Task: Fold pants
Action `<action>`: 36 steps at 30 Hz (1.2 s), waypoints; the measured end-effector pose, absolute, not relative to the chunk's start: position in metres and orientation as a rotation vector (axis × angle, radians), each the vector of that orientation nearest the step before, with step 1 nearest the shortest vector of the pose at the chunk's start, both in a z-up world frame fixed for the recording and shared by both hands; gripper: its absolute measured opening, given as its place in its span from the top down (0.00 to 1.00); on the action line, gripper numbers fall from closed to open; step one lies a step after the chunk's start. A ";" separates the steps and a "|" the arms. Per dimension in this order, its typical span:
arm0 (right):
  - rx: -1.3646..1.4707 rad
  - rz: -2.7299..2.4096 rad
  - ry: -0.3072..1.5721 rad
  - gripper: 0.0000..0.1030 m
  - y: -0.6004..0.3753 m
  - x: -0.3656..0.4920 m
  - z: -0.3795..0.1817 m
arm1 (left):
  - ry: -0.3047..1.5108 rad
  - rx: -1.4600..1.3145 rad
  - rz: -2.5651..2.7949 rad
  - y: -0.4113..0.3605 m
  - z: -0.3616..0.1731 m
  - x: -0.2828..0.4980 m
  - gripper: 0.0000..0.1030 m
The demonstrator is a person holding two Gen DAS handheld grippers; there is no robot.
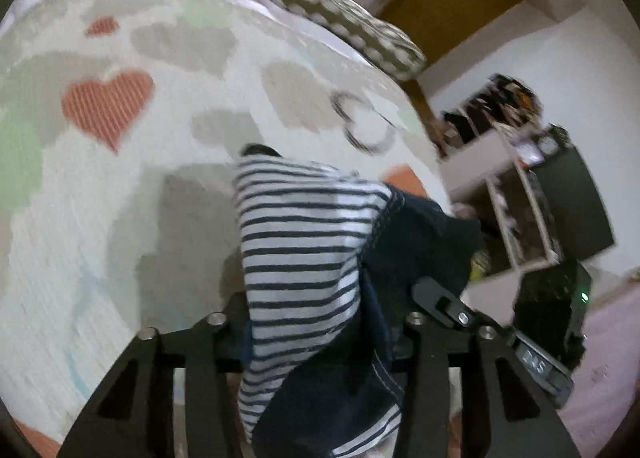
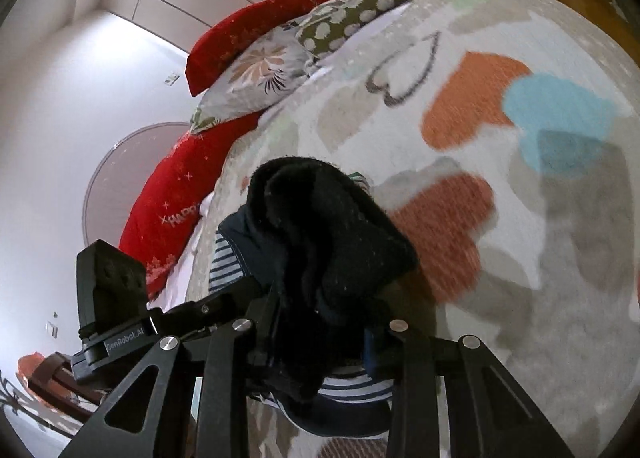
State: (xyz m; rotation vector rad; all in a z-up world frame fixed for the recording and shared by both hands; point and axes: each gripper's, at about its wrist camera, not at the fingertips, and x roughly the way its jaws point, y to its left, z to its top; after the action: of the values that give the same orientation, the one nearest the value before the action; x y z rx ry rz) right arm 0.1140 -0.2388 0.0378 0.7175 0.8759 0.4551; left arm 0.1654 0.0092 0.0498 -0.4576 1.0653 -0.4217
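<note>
A heart-patterned bedspread [image 1: 100,186] lay broad and bare around the striped navy pants [image 1: 304,242], which were bunched near its edge, pinched in the jaws of both the left gripper [image 1: 320,338] and right gripper [image 2: 320,334].

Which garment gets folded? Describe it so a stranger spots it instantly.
Start at the bed's heart-print blanket. Over it hang the striped pants, pinched in both the left tongs and the right tongs. Navy-and-white stripes with solid navy panels mark them out from the polka-dot pillow and red cushion.
</note>
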 end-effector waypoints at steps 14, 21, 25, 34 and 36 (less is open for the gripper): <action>0.752 0.339 0.738 0.47 -0.264 0.136 0.068 | 1.017 -0.416 -0.442 0.020 0.051 0.130 0.46; 0.743 0.305 0.906 0.47 -0.240 0.166 0.027 | 1.058 -0.345 -0.406 0.002 0.024 0.127 0.45; 0.903 0.299 0.902 0.48 -0.261 0.161 0.006 | 1.033 -0.336 -0.391 0.010 0.041 0.113 0.41; 0.754 0.233 0.772 0.44 -0.268 0.053 0.041 | 0.799 -0.215 -0.163 0.027 0.072 0.028 0.25; 0.732 0.193 0.762 0.44 -0.267 0.033 0.038 | 0.704 -0.196 -0.114 0.029 0.084 0.004 0.12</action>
State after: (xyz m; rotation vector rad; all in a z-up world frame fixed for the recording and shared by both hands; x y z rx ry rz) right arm 0.0328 -0.2673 0.0379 0.7318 0.7623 0.1930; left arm 0.0044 0.0294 0.0841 -0.1960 0.7036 -0.1136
